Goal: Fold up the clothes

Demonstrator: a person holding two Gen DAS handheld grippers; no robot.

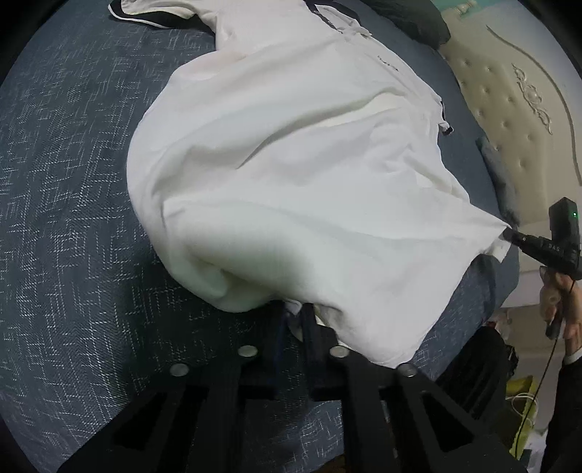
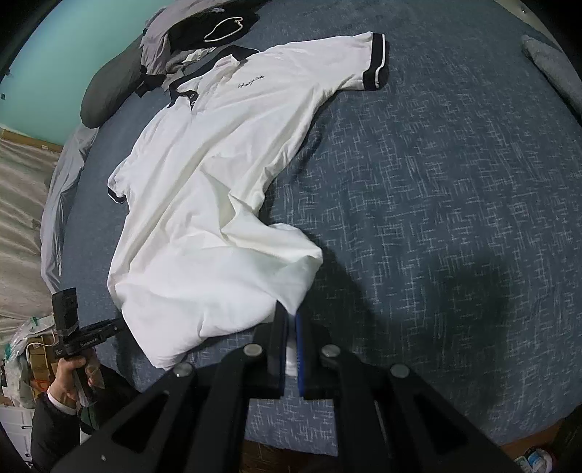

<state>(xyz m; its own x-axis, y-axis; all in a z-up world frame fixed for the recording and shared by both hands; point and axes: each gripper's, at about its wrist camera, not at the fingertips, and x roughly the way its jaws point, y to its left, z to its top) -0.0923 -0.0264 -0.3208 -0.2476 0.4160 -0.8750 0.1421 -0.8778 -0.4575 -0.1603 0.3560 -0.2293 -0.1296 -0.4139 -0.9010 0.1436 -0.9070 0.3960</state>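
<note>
A white polo shirt (image 2: 203, 189) with a black collar and black sleeve cuffs lies face up on the dark blue bedspread (image 2: 436, 203), collar at the far end. My right gripper (image 2: 291, 320) is shut on one bottom corner of the shirt, with white cloth pinched between its pads. My left gripper (image 1: 295, 320) is shut on the other bottom corner, where the hem bunches over the fingers. Each gripper shows in the other's view: the right gripper (image 1: 509, 234) at the shirt's edge, the left gripper (image 2: 122, 322) at the hem. The bottom hem is lifted slightly off the bed between them.
A pile of grey and black clothes (image 2: 196, 32) and a dark pillow (image 2: 109, 91) lie beyond the collar. A cream tufted headboard (image 1: 516, 120) borders the bed. Bags and clutter (image 2: 25, 349) sit off the bed's near edge. A person's hand (image 2: 72, 378) holds the left gripper.
</note>
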